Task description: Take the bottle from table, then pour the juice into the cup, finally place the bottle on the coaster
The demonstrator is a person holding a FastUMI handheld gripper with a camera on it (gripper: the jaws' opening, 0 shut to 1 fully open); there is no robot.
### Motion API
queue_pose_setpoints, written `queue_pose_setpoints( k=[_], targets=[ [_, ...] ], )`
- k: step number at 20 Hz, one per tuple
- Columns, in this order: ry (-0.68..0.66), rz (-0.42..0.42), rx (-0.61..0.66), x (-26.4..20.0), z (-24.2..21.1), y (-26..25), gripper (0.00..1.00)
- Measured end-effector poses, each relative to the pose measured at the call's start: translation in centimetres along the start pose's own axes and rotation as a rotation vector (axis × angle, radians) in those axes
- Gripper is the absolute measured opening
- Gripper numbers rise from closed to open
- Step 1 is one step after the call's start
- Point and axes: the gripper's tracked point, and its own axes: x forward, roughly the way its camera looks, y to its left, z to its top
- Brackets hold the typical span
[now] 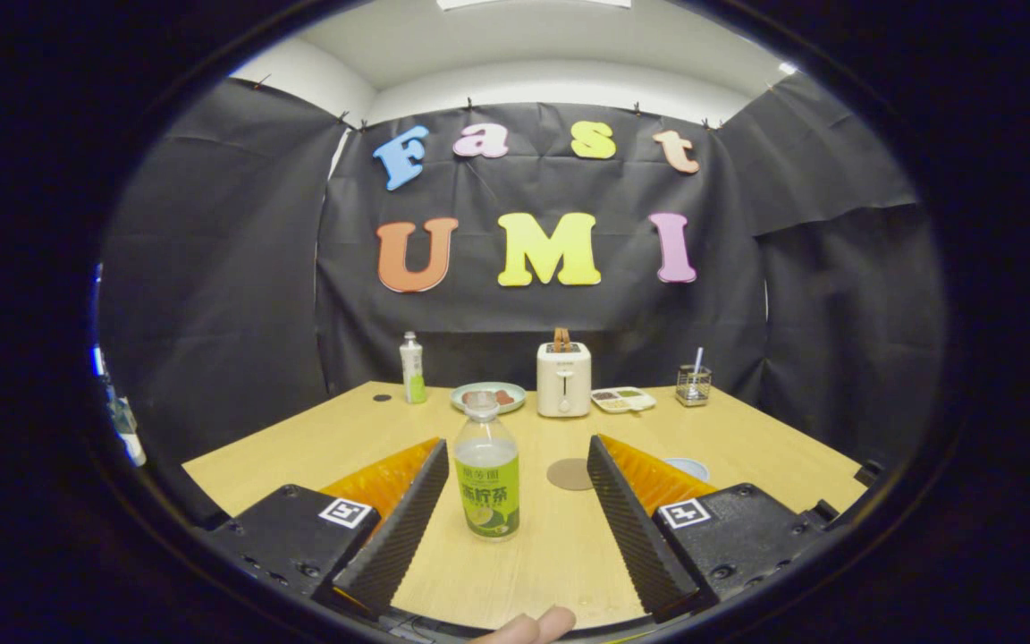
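A clear juice bottle (486,474) with a green label stands upright on the wooden table (318,438). It sits between my two fingers, closer to the left one, and neither finger touches it. My gripper (515,452) is open wide around it. A round brown coaster (569,474) lies flat just beyond the bottle, next to the right finger. The rim of a pale blue cup (689,466) peeks out behind the right finger; most of it is hidden.
At the back of the table stand a second bottle (412,368), a plate of food (488,396), a white toaster (563,379), a divided tray (623,399) and a wire holder (693,385). A person's fingertips (528,626) show below the fingers.
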Motion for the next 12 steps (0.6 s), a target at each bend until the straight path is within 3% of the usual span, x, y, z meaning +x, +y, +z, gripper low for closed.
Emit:
queue_pose_setpoints(
  k=[5, 12],
  targets=[
    [-0.072, -0.029, 0.009, 3.1, -1.0, 1.1, 1.0],
    [-0.03, -0.022, -0.017, 9.1, -5.6, 3.4, 1.0]
  ],
)
